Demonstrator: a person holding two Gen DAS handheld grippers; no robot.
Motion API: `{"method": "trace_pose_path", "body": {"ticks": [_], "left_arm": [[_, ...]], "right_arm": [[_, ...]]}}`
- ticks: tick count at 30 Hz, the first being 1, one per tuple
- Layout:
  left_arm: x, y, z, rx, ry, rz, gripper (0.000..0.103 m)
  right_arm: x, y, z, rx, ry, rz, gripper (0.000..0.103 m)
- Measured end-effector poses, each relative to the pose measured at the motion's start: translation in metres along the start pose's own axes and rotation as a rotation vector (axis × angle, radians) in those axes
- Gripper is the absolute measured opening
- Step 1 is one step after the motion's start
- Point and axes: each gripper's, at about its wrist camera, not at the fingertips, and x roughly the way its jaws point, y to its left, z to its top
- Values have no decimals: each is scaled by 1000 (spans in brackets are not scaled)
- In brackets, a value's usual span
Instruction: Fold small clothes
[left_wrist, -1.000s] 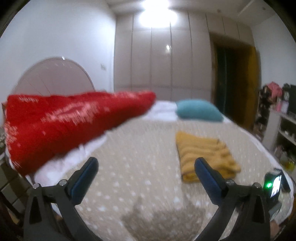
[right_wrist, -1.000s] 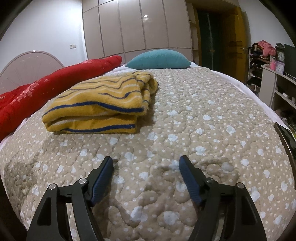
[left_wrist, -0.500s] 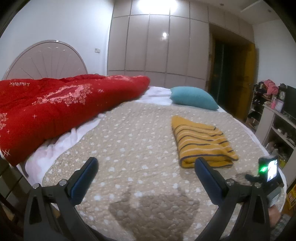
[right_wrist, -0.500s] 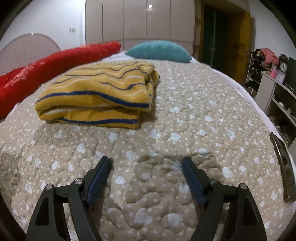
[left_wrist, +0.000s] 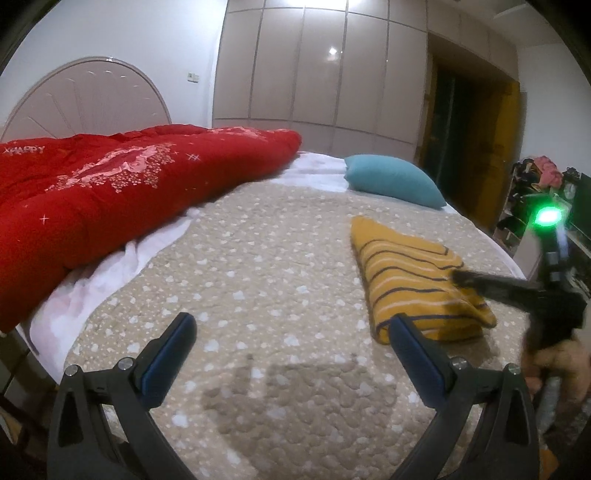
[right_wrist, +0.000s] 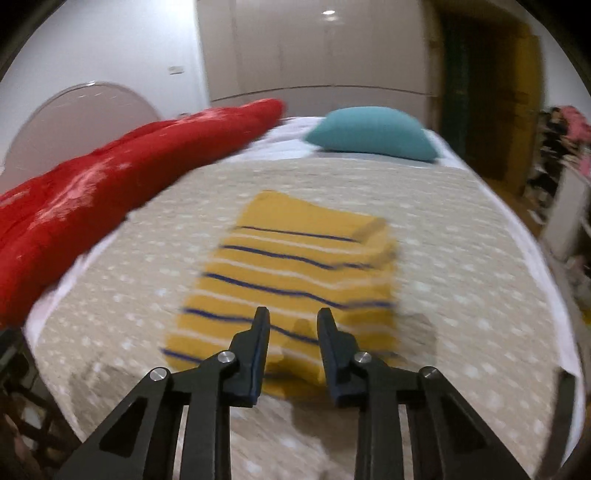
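left gripper (left_wrist: 291, 345) fingers wide apart | right gripper (right_wrist: 292, 325) fingers partly open, empty, over folded striped garment (right_wrist: 295, 273)

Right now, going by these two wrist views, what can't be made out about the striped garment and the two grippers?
- Striped garment: the right wrist view is motion-blurred; its folds can't be counted.
- Its near edge: covered by the right gripper there.
- Its right corner: crossed by that blurred gripper in the left wrist view.
- Right gripper contact: jaws narrowed, empty gap; touching is unclear.
- Left gripper: open; its body is cut off by the bottom edge.
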Motion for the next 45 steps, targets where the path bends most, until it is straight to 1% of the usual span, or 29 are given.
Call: {"method": "trace_pose_path", "body": {"ticks": [2,3,4,5,8,9,11,12,14,15,16,18,20,21,22,24,25,28,31,33,35,37,39,40,41,42,43,44,45], "left_arm": [[1,1,1,1,6,13,103],[3,2,1,3,13,21,103],[4,3,1,5,22,26,103],[5,3,0,11,37,31,103],[8,3,-3,28,52,44,103],[10,2,-4,38,60,49,103],[15,0,-5,41,72,52,103],[17,-1,-5,39,81,49,103],[20,-4,-5,35,93,33,103],[21,-6,-5,36,98,25,103],[22,-7,-6,40,101,23,103],[23,-8,-7,53,101,21,103],[27,-8,-7,57,103,23,103],[30,-8,-7,49,107,17,103],[33,-8,-7,42,112,12,103],[38,-9,-8,37,128,11,103],[39,-9,-9,37,134,11,103],[40,-8,-11,41,141,12,103],[41,-4,-10,45,143,20,103],[40,0,-10,38,139,23,103],[41,4,-10,24,136,26,103],[44,6,-10,10,144,21,103],[45,5,-9,-2,150,10,103],[44,4,-9,-3,150,6,103],[42,2,-8,-1,145,3,103],[37,-1,-7,6,130,5,103],[33,-3,-6,14,114,11,103],[27,-5,-4,27,90,25,103],[22,-8,-2,38,61,46,103]], "right_arm": [[25,12,1,4,50,68,29],[43,17,-3,12,105,112,29],[66,22,-11,11,174,127,29],[76,21,-15,7,192,124,30],[68,21,-10,-13,172,136,29],[55,16,-2,-4,125,147,29],[42,6,11,0,62,113,31],[41,0,15,4,50,87,36],[51,-20,18,43,67,23,43],[69,-36,13,71,118,-25,43],[85,-48,6,86,173,-31,43],[87,-60,2,113,167,15,41],[71,-55,13,106,136,-9,42],[58,-45,21,86,76,-22,45],[53,-38,27,76,51,-18,45],[56,-23,37,59,46,42,45],[65,-10,44,46,61,83,45],[105,15,54,11,124,116,44],[162,24,53,-7,230,83,49],[172,22,63,-17,235,88,52],[155,16,70,-8,222,116,52],[128,3,70,21,136,126,54],[110,-21,60,83,107,111,67],[107,-43,49,137,115,94,67],[110,-63,37,187,142,71,61],[111,-73,29,211,153,77,48],[106,-90,19,248,145,104,41],[95,-102,13,284,118,120,36],[86,-107,11,306,105,125,37]]}}
